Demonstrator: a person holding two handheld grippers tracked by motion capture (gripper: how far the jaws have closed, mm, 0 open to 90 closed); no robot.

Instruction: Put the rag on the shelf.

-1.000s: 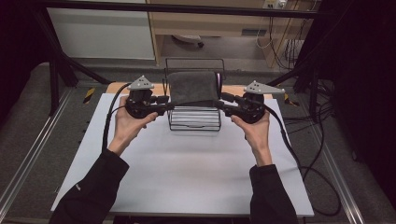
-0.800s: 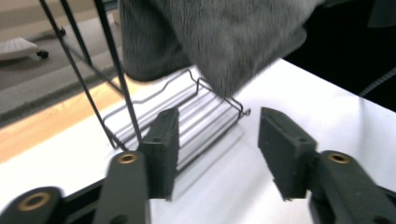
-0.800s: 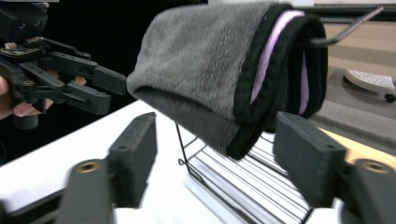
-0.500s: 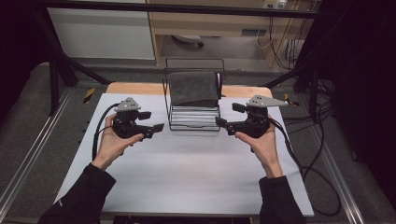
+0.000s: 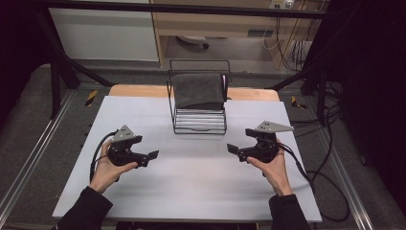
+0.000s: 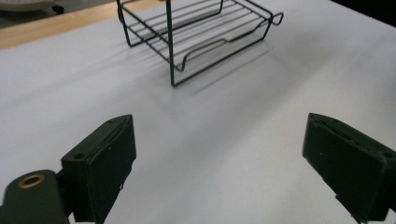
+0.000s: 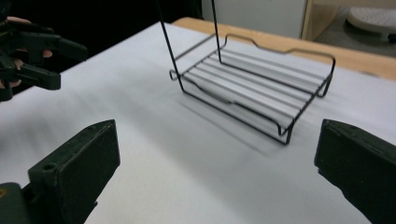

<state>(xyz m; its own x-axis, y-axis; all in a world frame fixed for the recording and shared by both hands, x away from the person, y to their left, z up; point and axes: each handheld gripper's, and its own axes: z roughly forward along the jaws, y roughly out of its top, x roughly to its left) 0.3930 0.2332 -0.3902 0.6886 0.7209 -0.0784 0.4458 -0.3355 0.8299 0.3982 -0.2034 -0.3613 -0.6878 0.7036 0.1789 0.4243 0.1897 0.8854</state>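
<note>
A black wire rack (image 5: 199, 120) stands at the back middle of the white table, with a dark grey folded cloth (image 5: 198, 90) draped over its upper tier. Its lower shelf (image 6: 201, 32) (image 7: 259, 88) is bare in both gripper views. My left gripper (image 5: 149, 157) is held at the front left, jaws wide apart with nothing between them (image 6: 219, 163). My right gripper (image 5: 233, 150) is held at the front right, also open and empty (image 7: 219, 168). Both sit well in front of the rack. The left gripper (image 7: 28, 56) shows far off in the right gripper view.
The white table top (image 5: 191, 182) spreads between and in front of the two hands. A wooden strip (image 5: 139, 90) runs along the far edge. Cables (image 5: 316, 177) trail off the right side. Metal frame rails (image 5: 28, 158) flank the table.
Both grippers have let go at the rack's sides and drawn back toward the person and outward. The cloth stays draped on the rack.
</note>
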